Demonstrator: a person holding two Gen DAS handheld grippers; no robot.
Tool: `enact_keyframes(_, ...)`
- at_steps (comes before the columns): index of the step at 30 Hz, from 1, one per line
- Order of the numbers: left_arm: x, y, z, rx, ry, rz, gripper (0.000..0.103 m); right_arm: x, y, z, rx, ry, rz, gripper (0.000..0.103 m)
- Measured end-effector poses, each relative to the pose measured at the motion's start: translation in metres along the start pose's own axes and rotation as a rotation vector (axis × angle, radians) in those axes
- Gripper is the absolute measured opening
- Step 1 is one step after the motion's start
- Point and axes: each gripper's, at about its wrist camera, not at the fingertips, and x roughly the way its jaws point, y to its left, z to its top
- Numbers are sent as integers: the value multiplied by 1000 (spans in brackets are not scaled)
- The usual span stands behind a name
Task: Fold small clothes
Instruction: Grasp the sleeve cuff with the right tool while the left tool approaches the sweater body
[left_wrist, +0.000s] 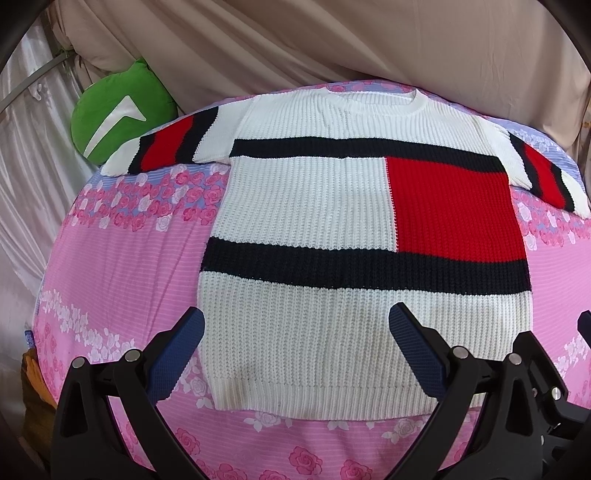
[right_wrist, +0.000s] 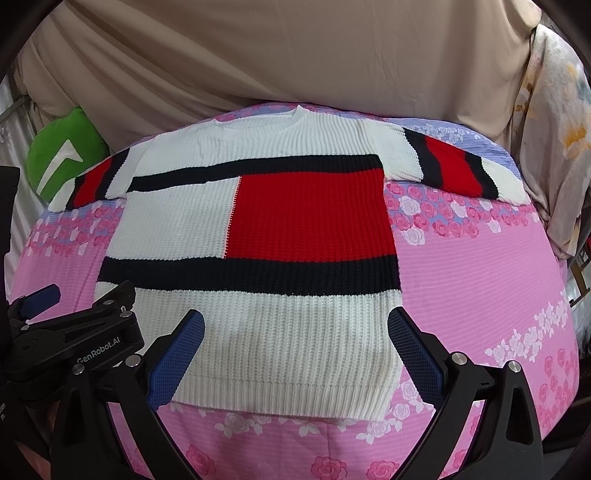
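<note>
A small knit sweater, white with black bands and a red block, lies flat and spread out on a pink rose-print bed sheet, both sleeves out to the sides. It also shows in the right wrist view. My left gripper is open and empty, hovering over the sweater's lower left part near the hem. My right gripper is open and empty, over the lower right part near the hem. The left gripper's body shows at the left of the right wrist view.
A green cushion with a white mark lies behind the left sleeve. A beige cloth hangs behind the bed. A floral fabric hangs at the right, close to the right sleeve. The sheet surrounds the sweater.
</note>
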Motion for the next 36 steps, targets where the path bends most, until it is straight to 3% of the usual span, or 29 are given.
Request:
enact_keyframes(5, 10, -2, 3, 5, 35, -4, 98, 12, 1, 0, 10, 40, 23, 98)
enact_keyframes(9, 21, 2, 12, -2, 51, 28, 98, 39, -27, -3, 87, 100, 55, 98)
enact_keyframes(15, 40, 21, 34, -57, 52, 37, 98, 73, -148, 37, 313, 58, -46, 98)
enact_keyframes(22, 76, 21, 65, -81, 99, -10, 98, 136, -328, 113, 587, -16, -172, 98)
enact_keyframes(28, 111, 7, 86, -108, 140, -24, 98, 189, -430, 136, 857, -55, -156, 97)
enact_keyframes(31, 125, 0, 99, -102, 134, -14, 98, 213, -448, 140, 943, -50, -112, 79)
enact_keyframes(32, 128, -1, 103, -102, 130, -12, 98, 214, -447, 144, 947, -61, -126, 68)
enact_keyframes(33, 132, -2, 108, -104, 126, -18, 98, 215, -445, 151, 935, -79, -110, 35)
enact_keyframes(34, 133, -2, 111, -107, 125, -27, 98, 215, -441, 159, 926, -85, -78, 16)
enact_keyframes(36, 137, 1, 119, -117, 121, -44, 98, 198, -416, 186, 881, -165, -22, 11)
